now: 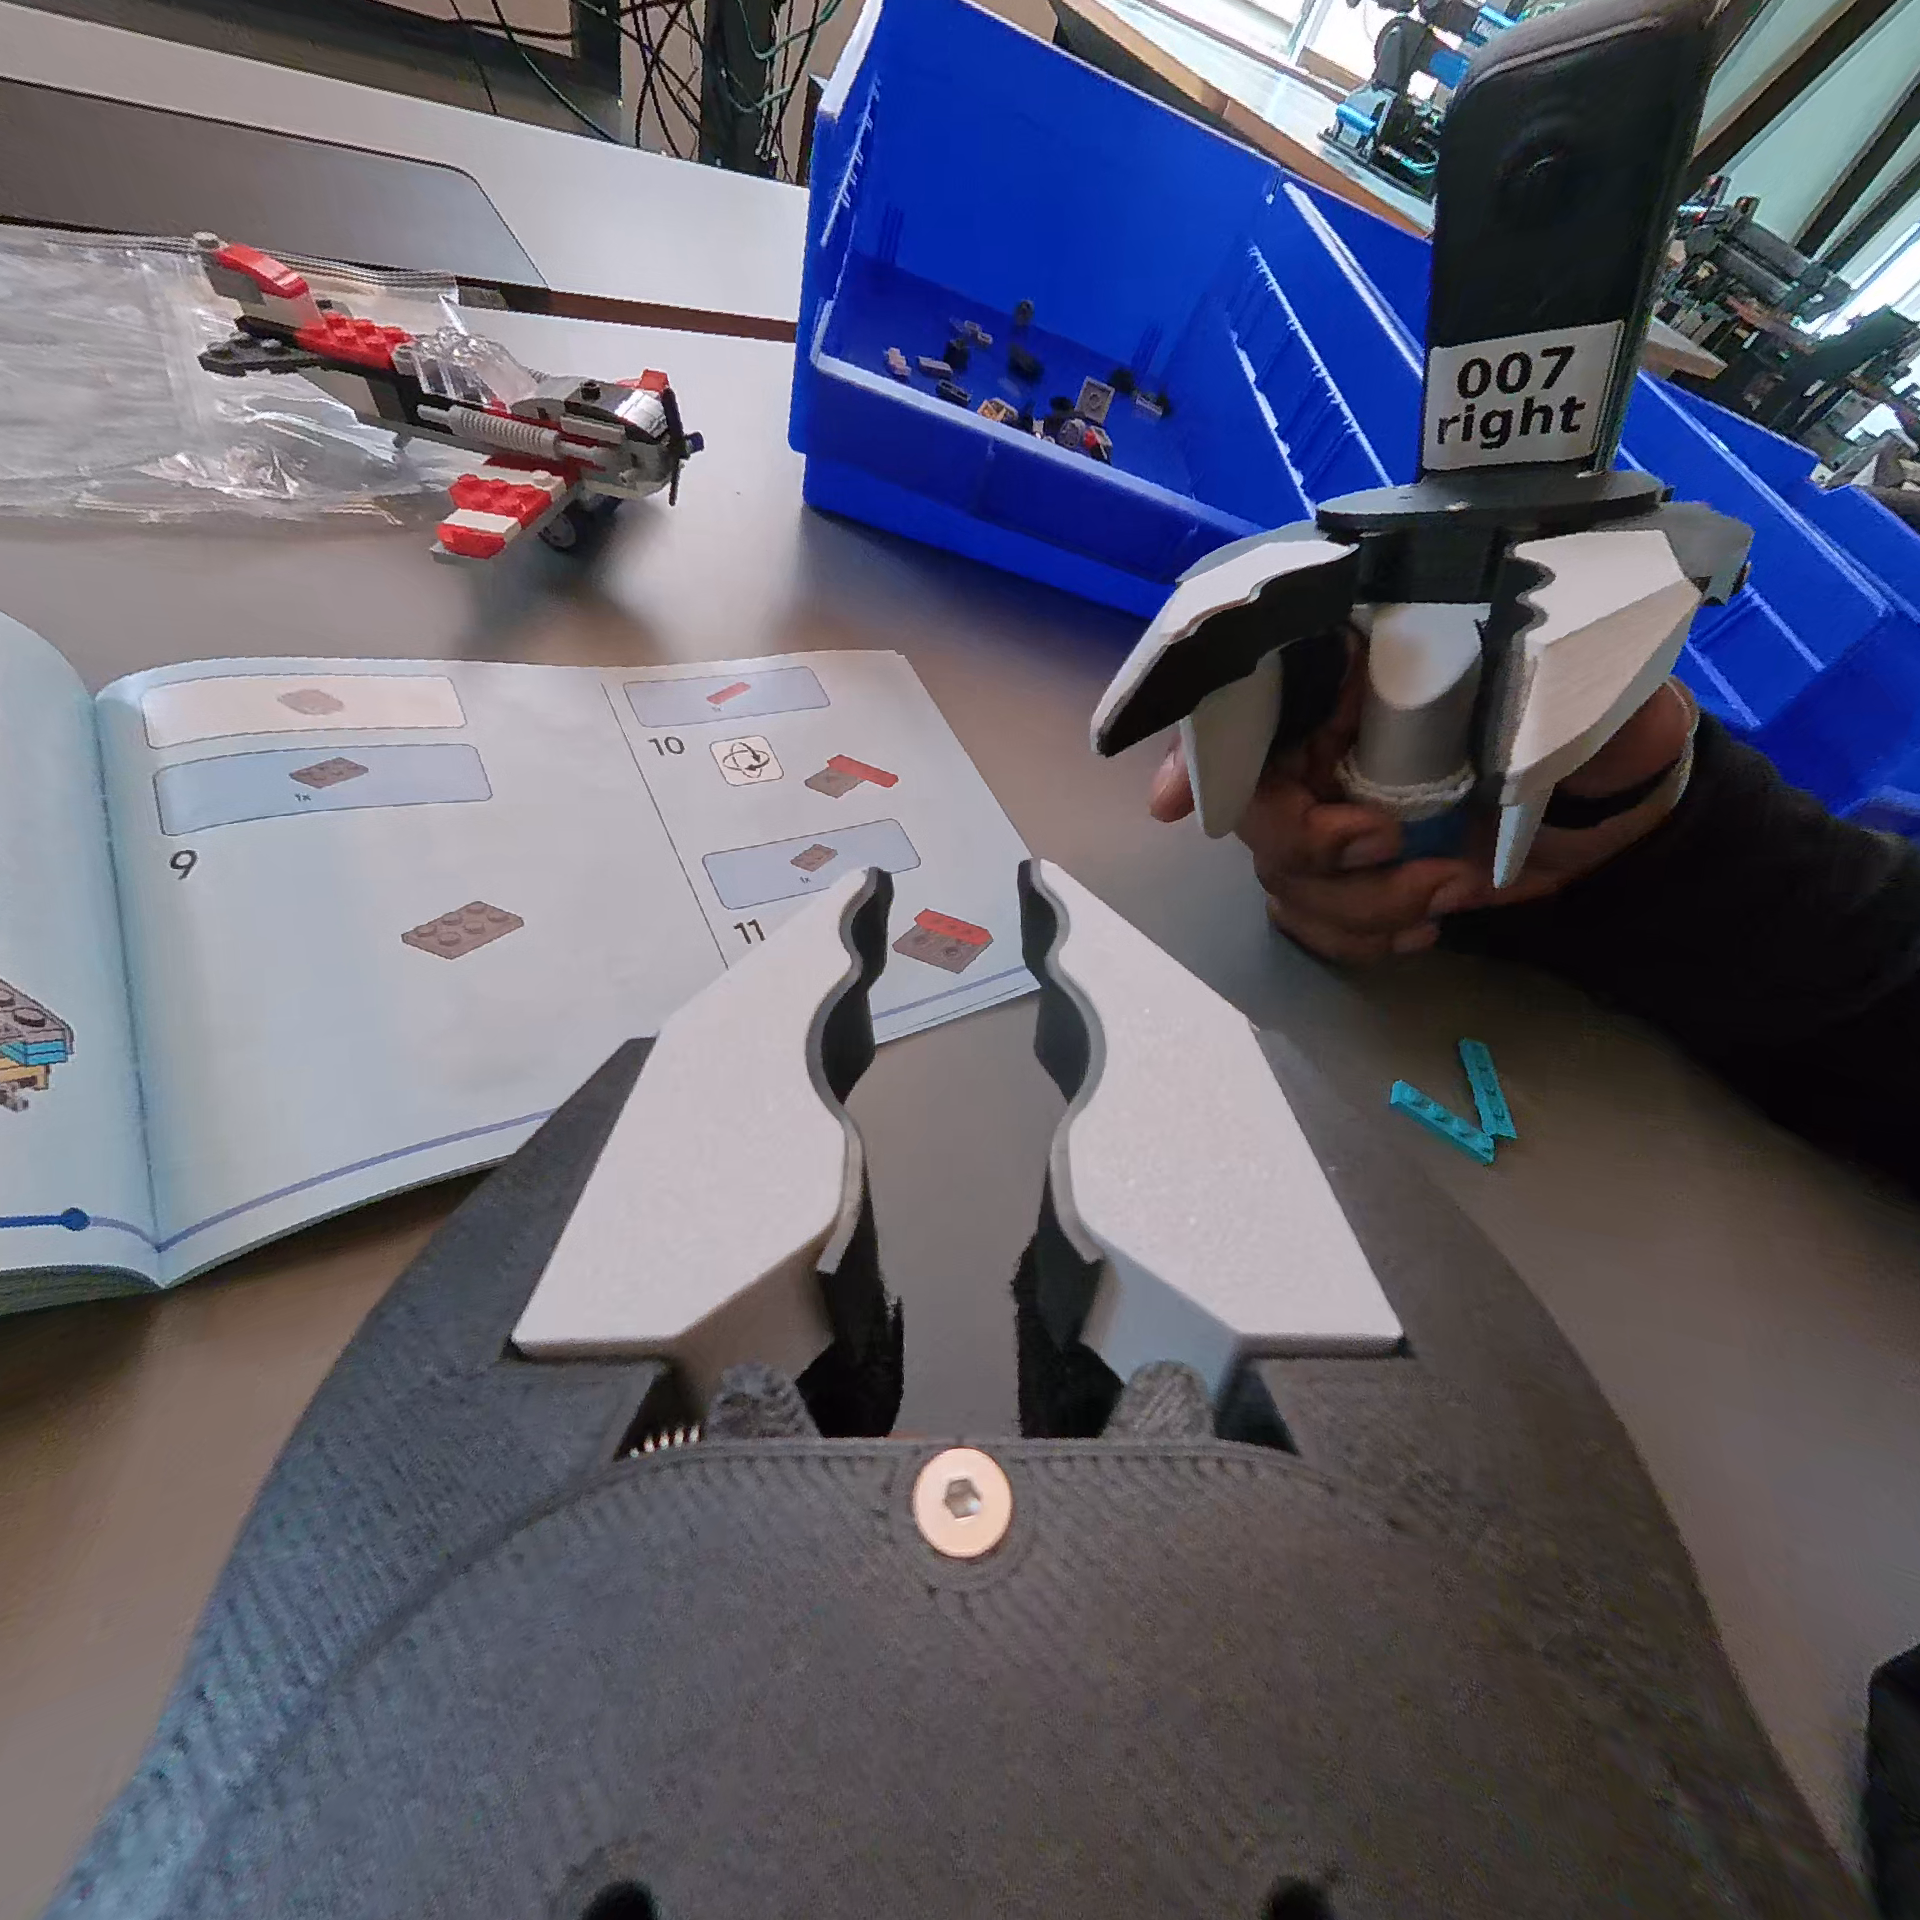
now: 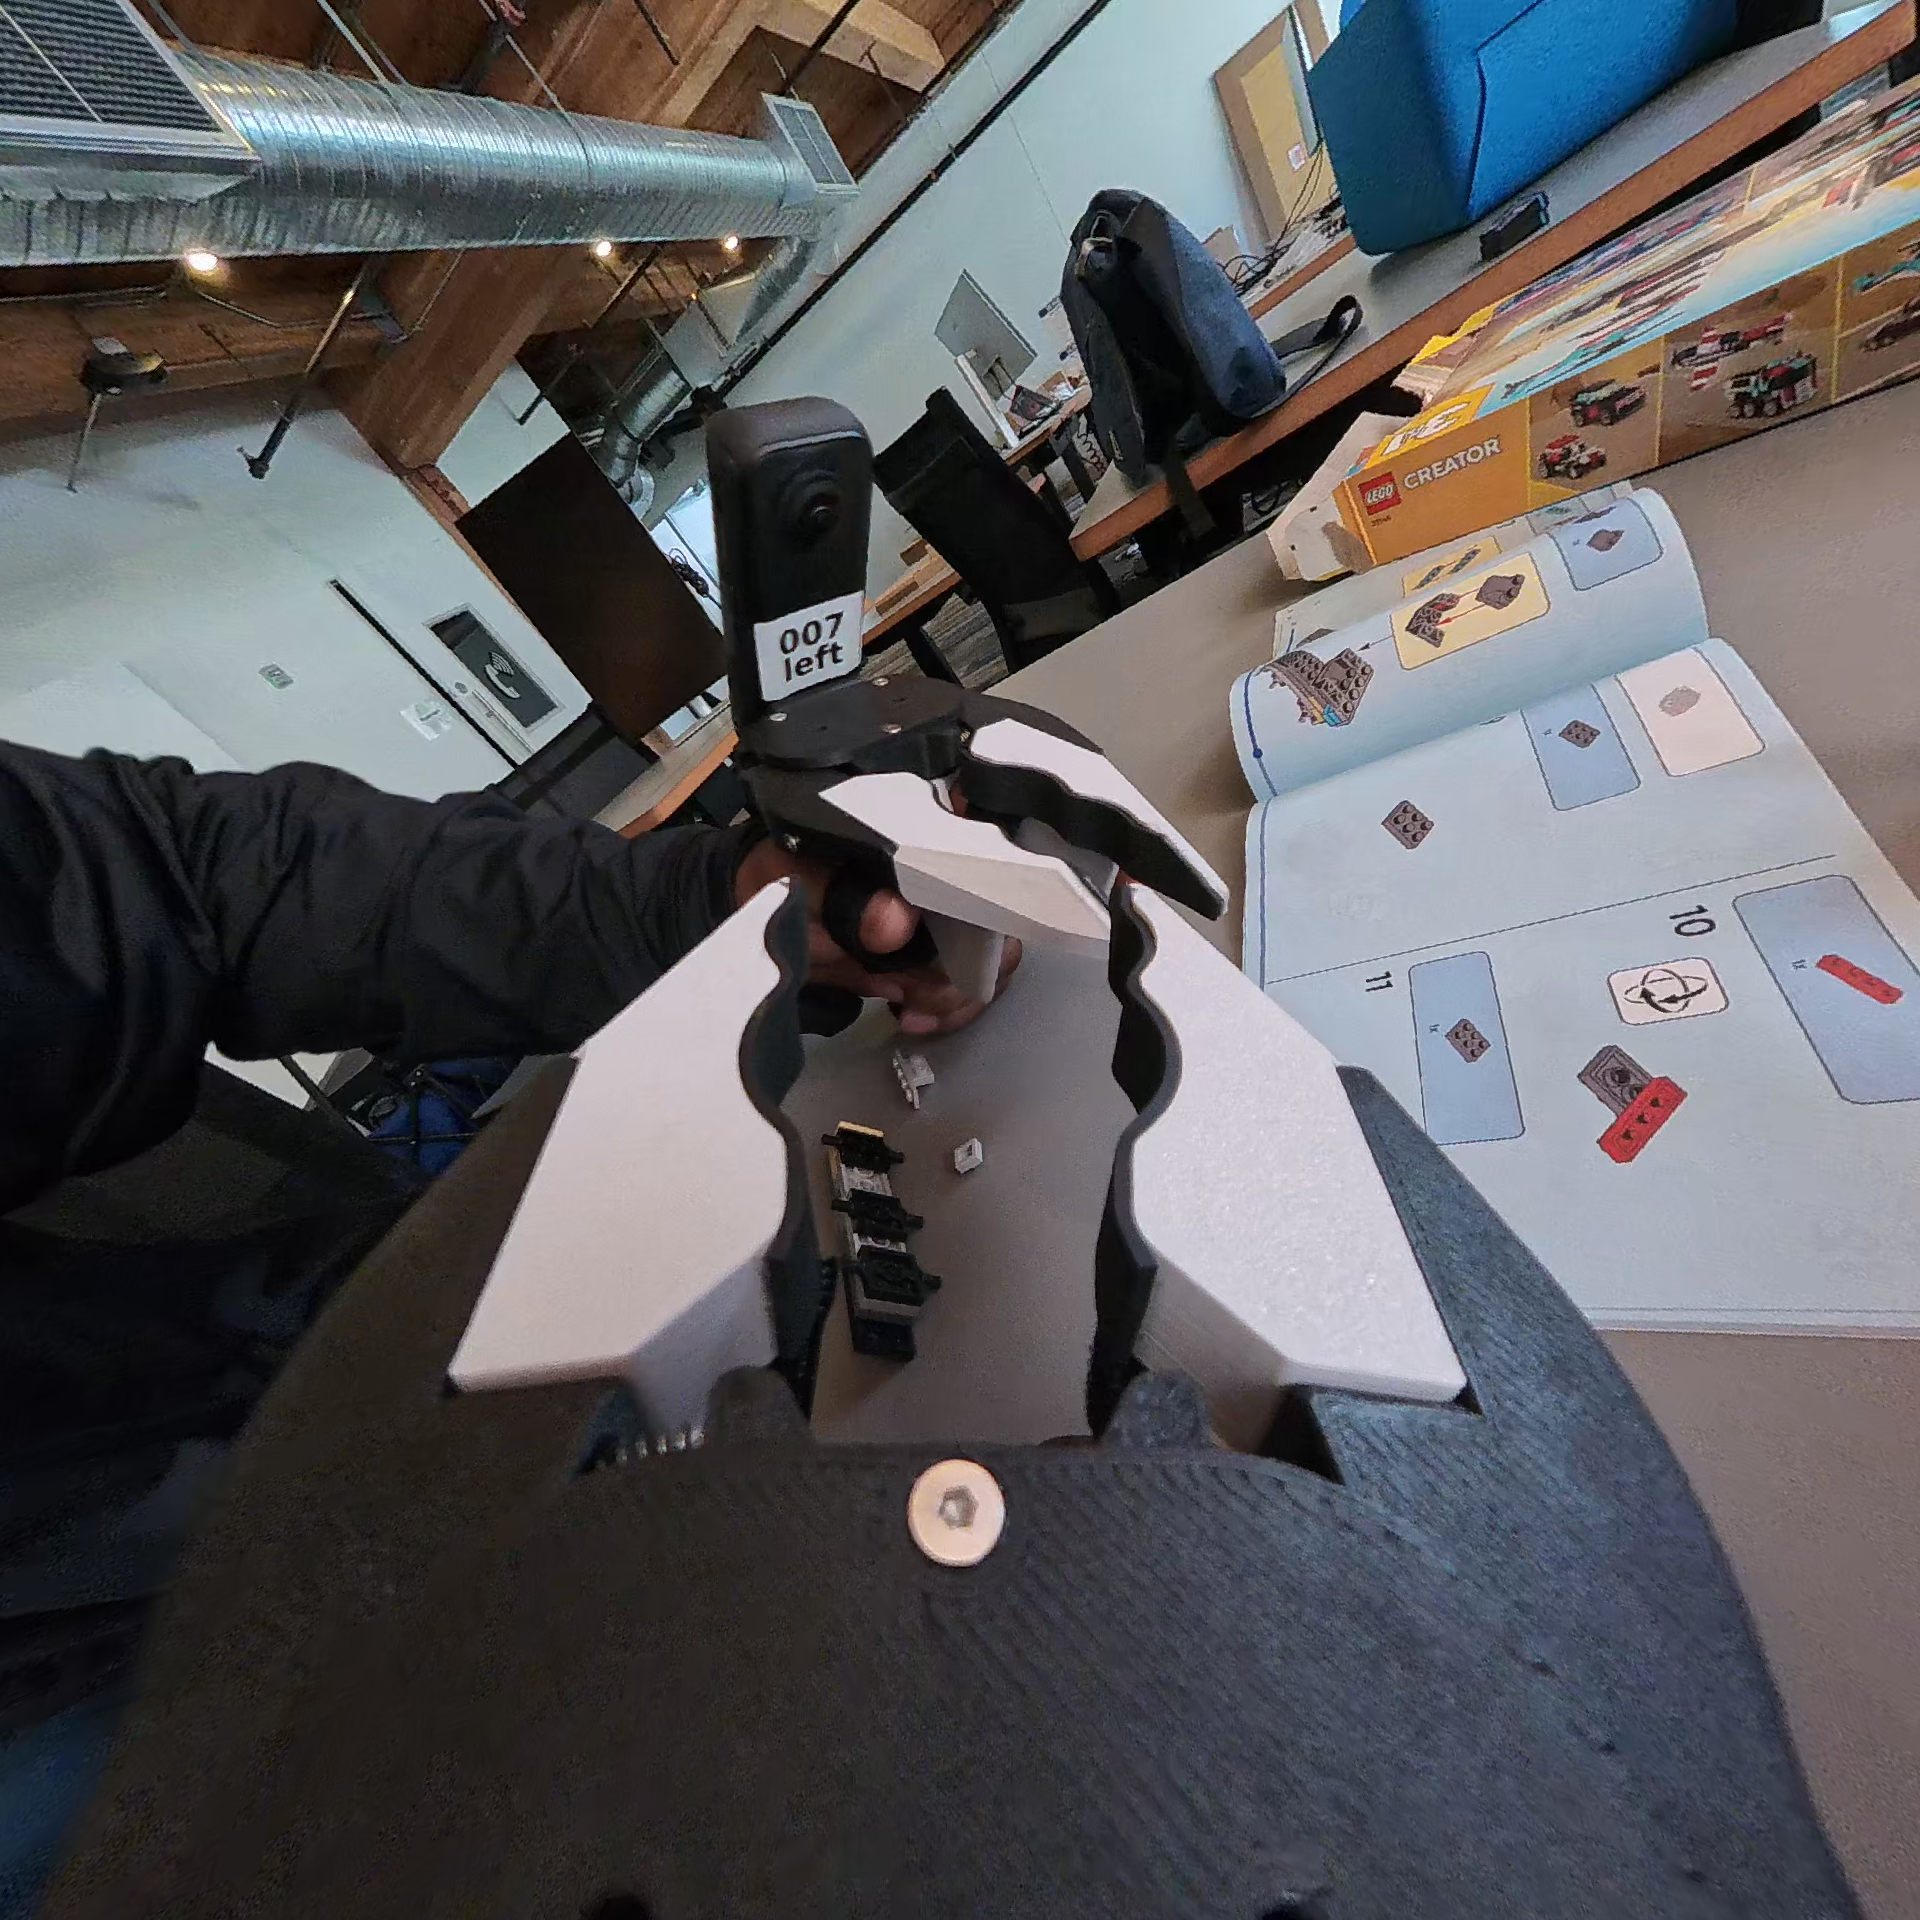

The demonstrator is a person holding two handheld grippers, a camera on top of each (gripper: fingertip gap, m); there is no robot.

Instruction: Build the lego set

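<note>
Left gripper (image 1: 954,894) narrowly parted, nothing between the jaws, hovering over the bare table (image 1: 1039,644) with its tips above the near edge of the open instruction booklet (image 1: 416,935). Printed step numbers and brick diagrams on the booklet pages, text not transcribed. Two teal lego strips (image 1: 1460,1107) lie just right of the left gripper, touching at one end in a V, flat on the table, long axes running diagonally away. Beyond them the right gripper (image 1: 1361,821) points down, held in a hand (image 1: 1371,862) resting on the table; white label with writing on its black camera stem.

Right wrist view: right gripper (image 2: 951,909) jaws spread wide, empty. Between its fingers, down on the table, a partly built black-and-grey lego strip (image 2: 878,1236) lies flat, long axis running along the gripper's fingers, closer to the left finger. Two small grey loose pieces (image 2: 966,1155) and (image 2: 912,1073) sit just past it.

Farther off in the left wrist view: a built red-white lego plane (image 1: 468,416) on a clear plastic bag (image 1: 104,364), nose pointing right, and a blue bin (image 1: 1039,364) with small loose pieces inside. Right wrist view far end: a printed lego box (image 2: 1558,416) with branding behind the booklet.
</note>
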